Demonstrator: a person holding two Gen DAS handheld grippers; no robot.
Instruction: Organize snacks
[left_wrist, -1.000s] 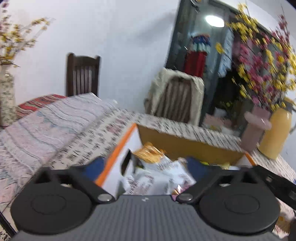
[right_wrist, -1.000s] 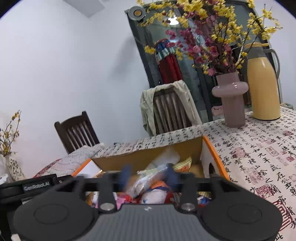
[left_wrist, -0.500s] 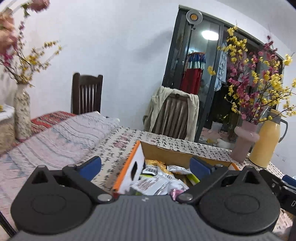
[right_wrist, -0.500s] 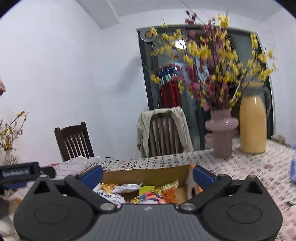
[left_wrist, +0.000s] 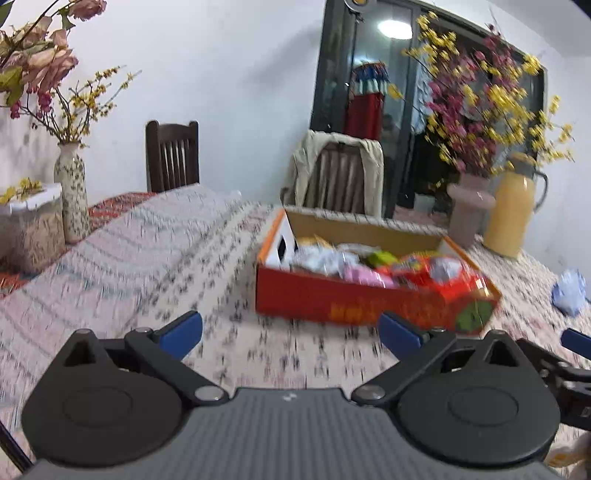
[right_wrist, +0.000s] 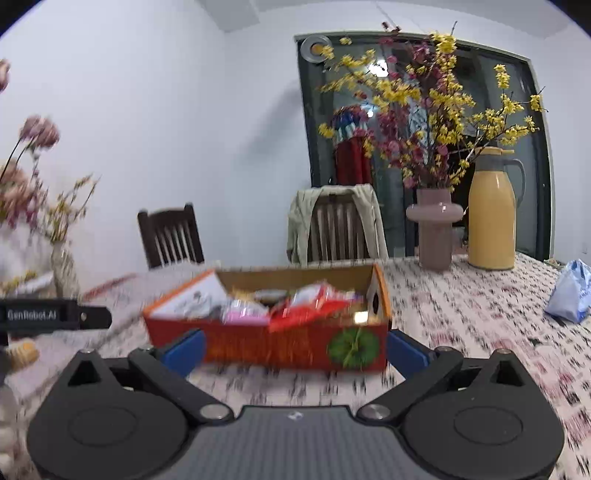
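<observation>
Facing the snack box's (right_wrist: 266, 343) red front, both the left gripper (left_wrist: 290, 334) and right gripper (right_wrist: 295, 349) gape empty over bare tablecloth (left_wrist: 280, 362).

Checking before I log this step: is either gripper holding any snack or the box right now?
No. The left gripper and right gripper are both open and empty, short of the snack box.

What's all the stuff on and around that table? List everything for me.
Snack box: one, red and orange, table centre, packets inside.
Snack packets: several, mixed colours, in the box.
Blue bag: one, table's right side.
Pink vase: one, holding yellow and red blossoms, far right.
Yellow jug: one, beside the pink vase.
Patterned vase: one, far left.
Chairs: two, dark wood and one draped in beige cloth.
Left claw: open, empty.
Right claw: open, empty.
</observation>
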